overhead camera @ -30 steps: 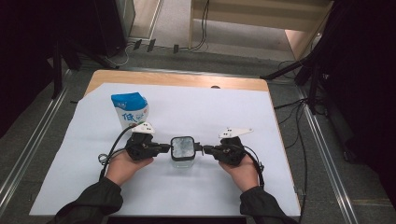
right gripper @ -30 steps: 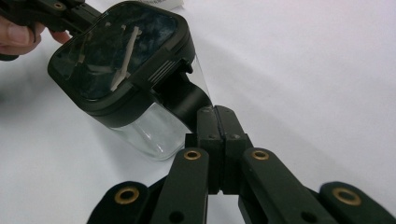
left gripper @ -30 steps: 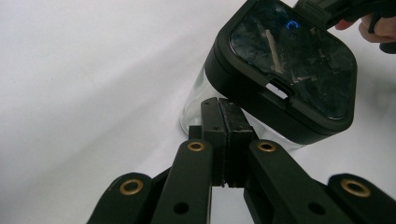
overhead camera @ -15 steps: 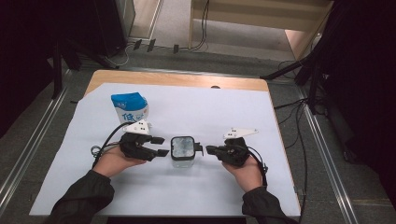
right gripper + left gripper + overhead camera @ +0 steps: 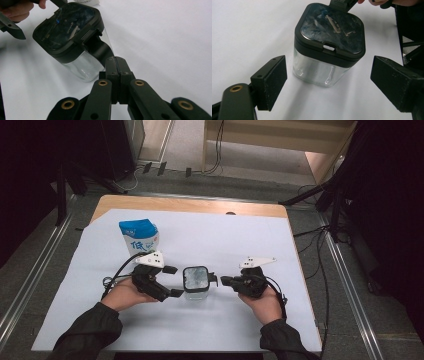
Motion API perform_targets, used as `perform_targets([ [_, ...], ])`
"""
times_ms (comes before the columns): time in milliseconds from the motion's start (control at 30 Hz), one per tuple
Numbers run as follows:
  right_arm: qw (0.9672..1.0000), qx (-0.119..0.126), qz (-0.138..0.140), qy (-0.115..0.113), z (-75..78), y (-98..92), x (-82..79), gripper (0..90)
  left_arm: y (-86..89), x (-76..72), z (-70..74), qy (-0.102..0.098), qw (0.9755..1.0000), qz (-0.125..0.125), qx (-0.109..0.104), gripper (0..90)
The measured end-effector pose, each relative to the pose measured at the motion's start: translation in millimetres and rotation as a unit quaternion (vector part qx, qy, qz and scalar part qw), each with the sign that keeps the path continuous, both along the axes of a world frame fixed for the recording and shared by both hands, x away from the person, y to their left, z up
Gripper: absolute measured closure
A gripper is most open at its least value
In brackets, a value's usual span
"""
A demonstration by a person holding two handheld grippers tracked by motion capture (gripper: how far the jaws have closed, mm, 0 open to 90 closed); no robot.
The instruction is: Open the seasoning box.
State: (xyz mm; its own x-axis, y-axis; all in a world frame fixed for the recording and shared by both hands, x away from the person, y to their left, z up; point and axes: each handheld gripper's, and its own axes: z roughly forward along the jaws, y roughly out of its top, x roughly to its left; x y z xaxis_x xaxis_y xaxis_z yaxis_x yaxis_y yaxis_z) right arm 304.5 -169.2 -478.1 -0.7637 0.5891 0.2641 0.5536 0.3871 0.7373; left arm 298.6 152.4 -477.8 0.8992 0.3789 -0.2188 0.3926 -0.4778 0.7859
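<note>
left gripper (image 5: 172, 281): jaws just opened wide, flanking glass jar (image 5: 196, 283), untouched | right gripper (image 5: 223, 280): closed on jar's handle (image 5: 100, 48) | milk carton (image 5: 138, 236) behind

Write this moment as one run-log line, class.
left gripper: open, jaws just opened, either side of jar | right gripper: shut at jar handle | carton: behind

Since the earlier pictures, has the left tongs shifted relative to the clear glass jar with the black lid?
Yes. The left tongs backed leftward off the clear glass jar with the black lid, its jaws having just been opening, now clear of it.
</note>
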Motion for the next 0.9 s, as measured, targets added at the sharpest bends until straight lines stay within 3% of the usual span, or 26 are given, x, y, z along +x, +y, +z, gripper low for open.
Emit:
perform_targets([
  [200,0.9999,-0.006,0.005,0.007,-3.0,4.0,0.1,90.0,-9.1,5.1,-6.5,0.022,0.9997,0.002,-0.008,11.0],
  [333,0.9999,-0.005,0.007,0.007,-4.0,5.0,-0.5,90.0,-13.0,6.3,-8.7,0.011,0.9999,0.000,-0.001,10.6],
  [633,0.9999,-0.004,0.004,0.011,-6.8,6.4,1.1,90.0,-25.5,9.3,-17.5,0.006,0.9998,-0.006,0.016,12.0],
  [900,0.9999,-0.006,0.003,0.009,-7.4,6.7,0.5,90.0,-29.1,10.0,-17.5,-0.003,0.9999,-0.003,0.016,12.7],
])
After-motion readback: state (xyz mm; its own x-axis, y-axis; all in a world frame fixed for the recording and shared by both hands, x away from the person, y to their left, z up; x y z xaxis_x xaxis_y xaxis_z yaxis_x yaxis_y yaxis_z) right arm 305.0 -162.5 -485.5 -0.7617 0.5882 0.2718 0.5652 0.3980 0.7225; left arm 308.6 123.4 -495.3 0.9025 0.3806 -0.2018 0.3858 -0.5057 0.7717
